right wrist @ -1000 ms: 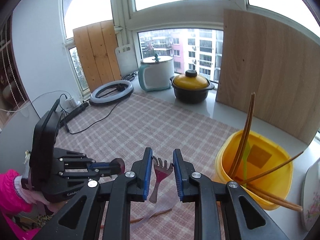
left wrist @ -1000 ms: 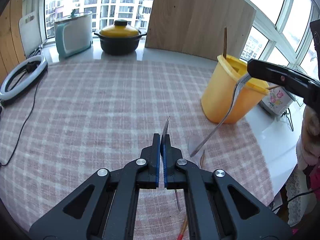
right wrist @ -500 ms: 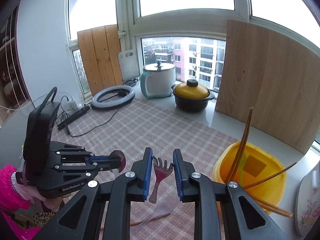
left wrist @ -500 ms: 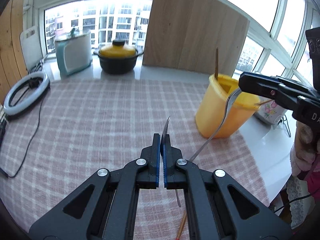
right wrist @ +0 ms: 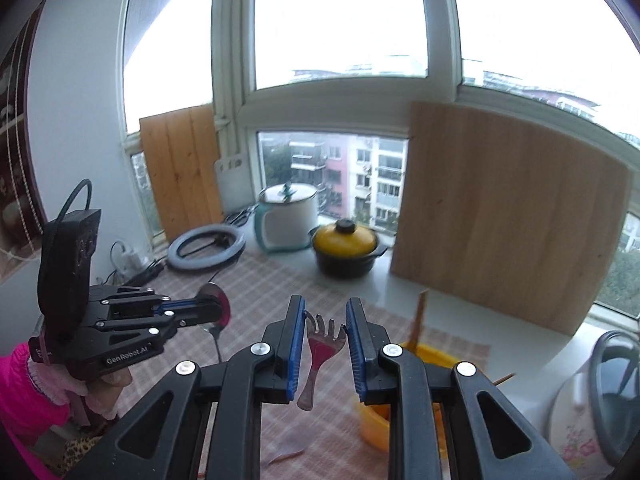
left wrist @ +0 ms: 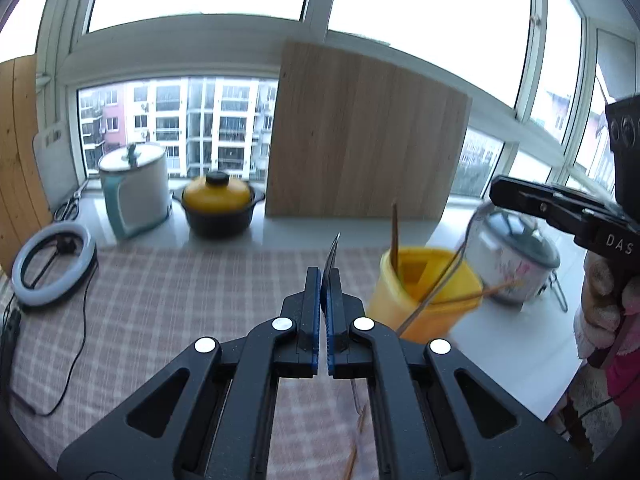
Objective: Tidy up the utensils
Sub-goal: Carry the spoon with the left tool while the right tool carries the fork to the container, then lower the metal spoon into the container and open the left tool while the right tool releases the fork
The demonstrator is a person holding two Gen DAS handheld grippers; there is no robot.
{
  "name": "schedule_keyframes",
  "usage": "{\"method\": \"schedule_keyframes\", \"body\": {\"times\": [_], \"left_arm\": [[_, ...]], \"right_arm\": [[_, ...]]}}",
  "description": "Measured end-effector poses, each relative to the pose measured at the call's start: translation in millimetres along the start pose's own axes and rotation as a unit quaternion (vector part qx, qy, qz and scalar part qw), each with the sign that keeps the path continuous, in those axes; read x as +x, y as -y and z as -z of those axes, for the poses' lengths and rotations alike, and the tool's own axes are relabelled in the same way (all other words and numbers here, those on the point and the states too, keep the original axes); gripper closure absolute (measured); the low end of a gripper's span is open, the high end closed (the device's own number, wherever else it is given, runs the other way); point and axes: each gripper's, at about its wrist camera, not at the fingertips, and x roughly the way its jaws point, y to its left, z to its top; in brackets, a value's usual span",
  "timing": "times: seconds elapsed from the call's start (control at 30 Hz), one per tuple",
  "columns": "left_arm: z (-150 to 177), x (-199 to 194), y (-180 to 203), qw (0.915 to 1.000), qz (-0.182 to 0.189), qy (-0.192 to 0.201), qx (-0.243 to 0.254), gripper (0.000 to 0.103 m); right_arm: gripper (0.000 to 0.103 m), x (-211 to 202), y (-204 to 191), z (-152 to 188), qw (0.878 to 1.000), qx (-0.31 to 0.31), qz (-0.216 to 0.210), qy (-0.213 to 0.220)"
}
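Spoon + fork held up near yellow bucket (left wrist: pixel 424 300)
L gripper (left wrist: pixel 324 280) clamps spoon (left wrist: pixel 331 256), R gripper (right wrist: pixel 325 332) grips fork (right wrist: pixel 320 350); risk: fork handle clips bucket rim, slips.

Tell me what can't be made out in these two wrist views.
- Left wrist view: the spoon shows only edge-on, and its handle is hidden by the left gripper.
- Left wrist view: the yellow bucket is motion-blurred, so its contents are unclear. In the right wrist view, the right gripper covers most of it.
- Left wrist view: the right gripper hides the tines of the fork.
- Both views: the grippers mostly hide any utensils on the tablecloth.
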Motion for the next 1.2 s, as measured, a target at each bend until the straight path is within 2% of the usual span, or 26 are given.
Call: {"method": "schedule_keyframes", "body": {"times": [0.2,0.47,0.7,0.87,1.2], "left_arm": [[-29.9,-0.4,15.5,0.9992,0.012,0.036,0.008,0.103],[-50.9,25.3,43.7,0.9984,0.024,0.047,0.019,0.103],[-61.3,60.3,71.2,0.9983,0.031,0.041,0.026,0.103],[-61.8,85.7,85.4,0.9987,0.022,0.033,0.032,0.103],[-39.7,125.1,100.7,0.9993,0.011,-0.002,0.036,0.103]], "right_arm": [[0.083,-23.5,29.1,-14.1,0.999,0.018,0.025,0.018],[0.083,-34.9,65.6,-14.7,0.997,0.027,0.066,0.021],[0.083,-21.9,95.5,-2.1,0.996,0.039,0.081,-0.005],[0.083,-12.0,114.4,10.0,0.995,0.044,0.081,-0.026],[0.083,13.9,131.2,31.7,0.995,0.051,0.065,-0.058]]}}
